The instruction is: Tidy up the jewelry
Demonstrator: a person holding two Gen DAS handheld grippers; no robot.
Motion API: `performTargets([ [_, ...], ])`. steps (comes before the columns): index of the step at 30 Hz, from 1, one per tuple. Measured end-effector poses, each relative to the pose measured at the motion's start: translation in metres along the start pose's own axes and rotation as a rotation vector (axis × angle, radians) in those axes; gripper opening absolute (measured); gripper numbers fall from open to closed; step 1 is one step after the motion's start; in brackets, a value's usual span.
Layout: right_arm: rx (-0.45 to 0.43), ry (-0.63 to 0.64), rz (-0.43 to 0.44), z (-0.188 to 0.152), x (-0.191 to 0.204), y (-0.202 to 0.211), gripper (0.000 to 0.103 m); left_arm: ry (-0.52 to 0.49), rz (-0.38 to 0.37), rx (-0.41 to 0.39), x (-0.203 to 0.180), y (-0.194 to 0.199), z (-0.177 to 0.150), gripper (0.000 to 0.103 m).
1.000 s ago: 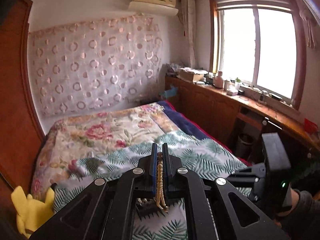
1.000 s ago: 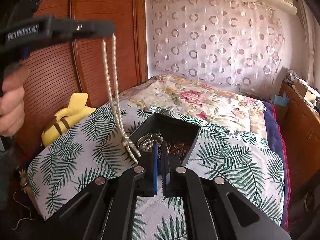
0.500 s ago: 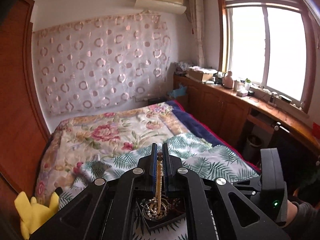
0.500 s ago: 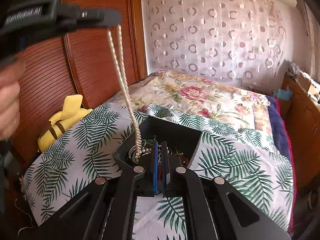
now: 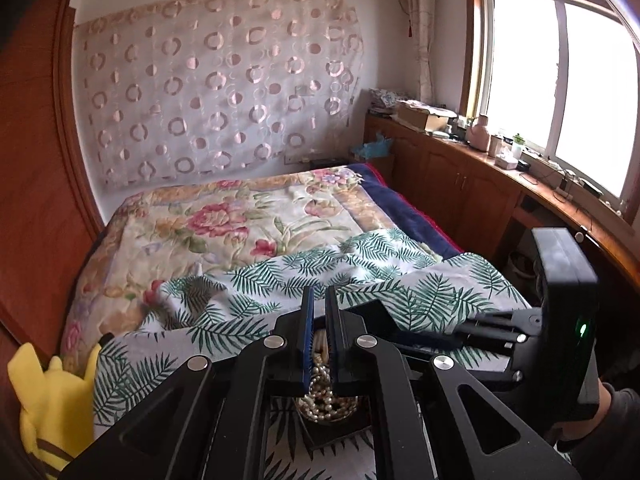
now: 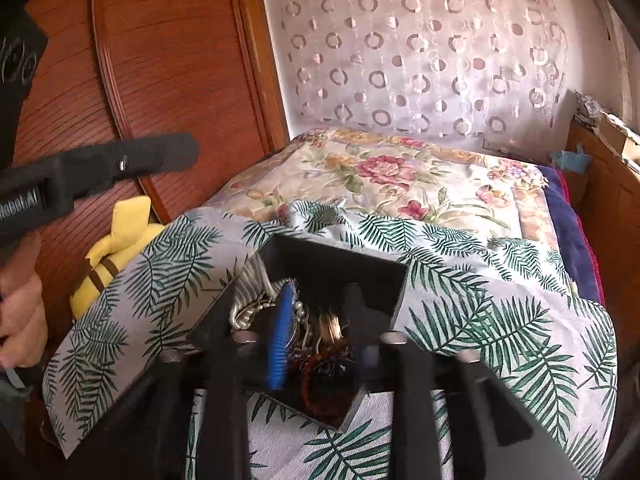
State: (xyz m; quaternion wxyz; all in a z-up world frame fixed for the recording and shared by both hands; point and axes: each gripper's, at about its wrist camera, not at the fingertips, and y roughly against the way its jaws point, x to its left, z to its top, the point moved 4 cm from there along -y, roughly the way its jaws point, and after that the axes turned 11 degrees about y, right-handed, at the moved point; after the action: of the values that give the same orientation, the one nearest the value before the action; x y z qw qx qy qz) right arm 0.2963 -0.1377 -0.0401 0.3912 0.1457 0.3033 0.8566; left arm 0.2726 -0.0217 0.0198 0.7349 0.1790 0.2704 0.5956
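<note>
A black open box [image 6: 332,248] of jewelry sits on the palm-leaf cloth [image 6: 500,320] on the bed. My left gripper [image 5: 319,296] hovers over it, its jaws opening by a narrow gap with nothing pinched. The pearl necklace [image 5: 324,396] lies heaped in the box below them. In the right wrist view the left gripper [image 6: 188,152] carries no strand, and blurred pearls [image 6: 252,280] drape over the box's left rim. My right gripper [image 6: 320,292] reaches into the box, jaws opening, above gold and dark pieces [image 6: 328,332] that its pads do not press.
A yellow plush toy [image 6: 120,232] lies left of the cloth against the wooden wardrobe [image 6: 160,60]. A floral quilt [image 5: 224,224] covers the far bed. Wooden cabinets [image 5: 460,184] with clutter run under the window at the right. A person's hand [image 6: 20,312] grips the left tool.
Both grippers came down to the box. The pearl necklace that hung from the left gripper has dropped into the box. The right jaws, shut before, have spread apart.
</note>
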Motion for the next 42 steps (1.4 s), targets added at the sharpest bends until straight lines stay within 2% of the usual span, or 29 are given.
performTargets([
  [3, -0.009, -0.007, -0.001, 0.000, -0.003, 0.005, 0.034, 0.005, 0.013, -0.007, 0.004, 0.001, -0.004, 0.027],
  [5, -0.013, -0.003, -0.019, -0.001, -0.001, 0.010, 0.033, 0.010, 0.018, -0.006, 0.008, 0.002, -0.009, 0.034],
  [7, -0.019, -0.001, -0.042, -0.003, 0.001, 0.016, 0.035, 0.012, 0.026, -0.013, 0.009, 0.005, -0.014, 0.052],
  [8, -0.025, 0.001, -0.052, -0.005, 0.003, 0.020, 0.035, 0.011, 0.033, -0.023, 0.009, 0.008, -0.018, 0.057],
  [10, -0.030, 0.004, -0.080, -0.010, 0.007, 0.026, 0.036, 0.009, 0.054, -0.039, 0.010, 0.013, -0.026, 0.077],
  [15, -0.050, -0.001, -0.117, -0.025, 0.010, 0.045, 0.044, 0.020, 0.057, -0.068, 0.012, 0.029, -0.048, 0.095],
  [21, -0.081, -0.028, -0.141, -0.040, 0.020, 0.066, 0.055, 0.025, 0.087, -0.081, 0.011, 0.048, -0.072, 0.095],
  [24, -0.098, -0.038, -0.165, -0.047, 0.024, 0.079, 0.065, 0.033, 0.101, -0.086, 0.010, 0.057, -0.080, 0.095],
  [26, -0.112, -0.047, -0.181, -0.052, 0.028, 0.090, 0.079, 0.033, 0.111, -0.093, 0.009, 0.065, -0.087, 0.095],
  [29, -0.146, -0.056, -0.210, -0.057, 0.034, 0.111, 0.093, 0.036, 0.130, -0.106, 0.006, 0.076, -0.093, 0.095],
  [31, -0.170, -0.068, -0.225, -0.061, 0.038, 0.124, 0.099, 0.047, 0.136, -0.116, 0.005, 0.085, -0.097, 0.095],
  [37, -0.205, -0.103, -0.267, -0.079, 0.048, 0.159, 0.101, 0.078, 0.147, -0.133, 0.004, 0.110, -0.110, 0.095],
  [42, -0.208, -0.112, -0.294, -0.092, 0.058, 0.169, 0.101, 0.087, 0.153, -0.130, 0.006, 0.125, -0.126, 0.095],
])
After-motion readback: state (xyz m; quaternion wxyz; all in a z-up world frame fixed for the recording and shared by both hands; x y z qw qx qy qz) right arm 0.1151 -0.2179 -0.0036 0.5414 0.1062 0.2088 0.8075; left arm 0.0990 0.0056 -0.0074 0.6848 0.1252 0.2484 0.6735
